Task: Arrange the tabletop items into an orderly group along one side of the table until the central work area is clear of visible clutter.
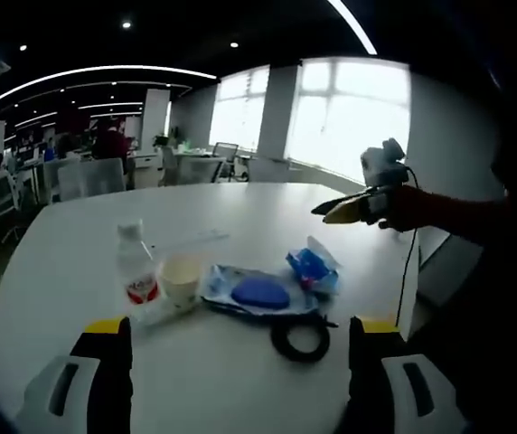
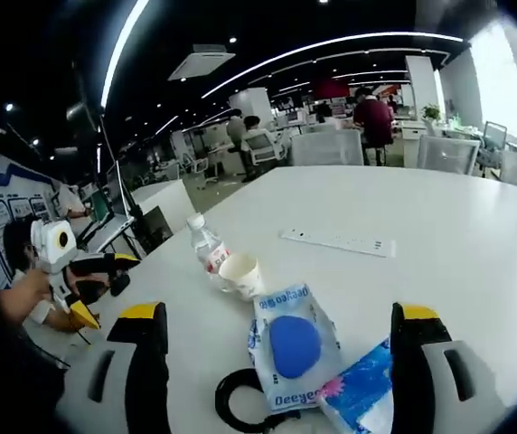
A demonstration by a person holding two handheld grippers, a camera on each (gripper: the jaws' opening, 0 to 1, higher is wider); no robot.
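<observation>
The clutter, from bottle (image 2: 206, 246) to blue pouch (image 2: 293, 348), lay in a row across the bench (image 2: 439, 217) just ahead of the right gripper (image 2: 286, 362), the nearer one; both grippers' fingers stood apart, empty.

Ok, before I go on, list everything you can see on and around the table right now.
Table: one, white, under everything.
Water bottle: one, clear with red label, upright beside the cup.
Paper cup: one, white, next to the bottle.
Wipes pack: one, blue lid, lying flat.
Blue packet: one, by the wipes pack.
Black ring: one, near table edge.
Power strip: one, white, farther out.
Chairs: several, pale, far side.
Left gripper: jaws open, empty.
Right gripper: jaws open, empty.
</observation>
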